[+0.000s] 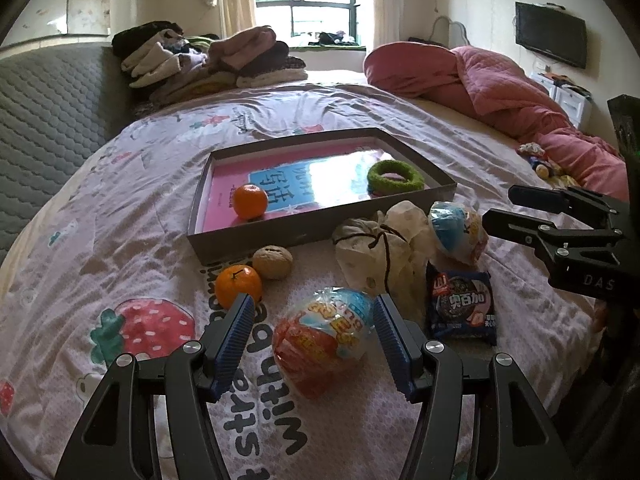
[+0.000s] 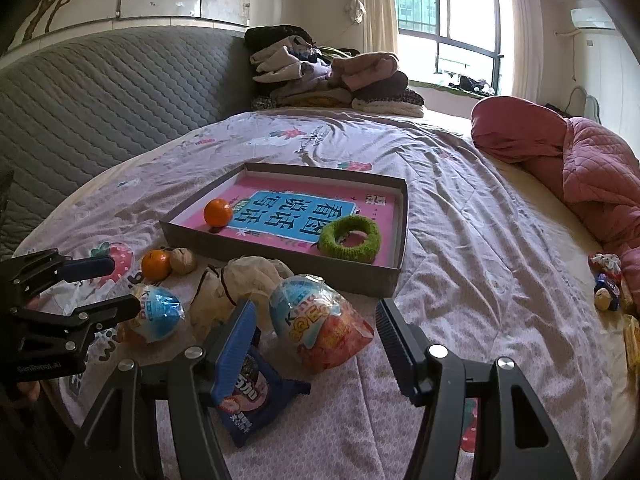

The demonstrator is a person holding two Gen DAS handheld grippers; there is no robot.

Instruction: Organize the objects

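Observation:
A shallow grey tray (image 1: 320, 222) (image 2: 280, 258) lies on the bed with a pink book, an orange (image 1: 250, 200) (image 2: 218, 212) and a green ring (image 1: 394, 176) (image 2: 350, 238) in it. In front of it lie a second orange (image 1: 239, 286), a walnut (image 1: 273, 262), a cloth pouch (image 1: 380, 256) and a blue cookie packet (image 1: 460, 304) (image 2: 256, 396). My left gripper (image 1: 314, 300) (image 2: 120, 286) stands open around one wrapped toy egg (image 1: 324, 340). My right gripper (image 2: 316, 304) (image 1: 502, 206) stands open around the other egg (image 2: 316, 324). Both eggs rest on the sheet.
A pile of folded clothes (image 2: 328, 76) sits at the head of the bed by the grey padded headboard (image 2: 100, 112). A rolled pink quilt (image 2: 580, 168) runs along the right side, with small wrapped items (image 2: 608, 284) beside it.

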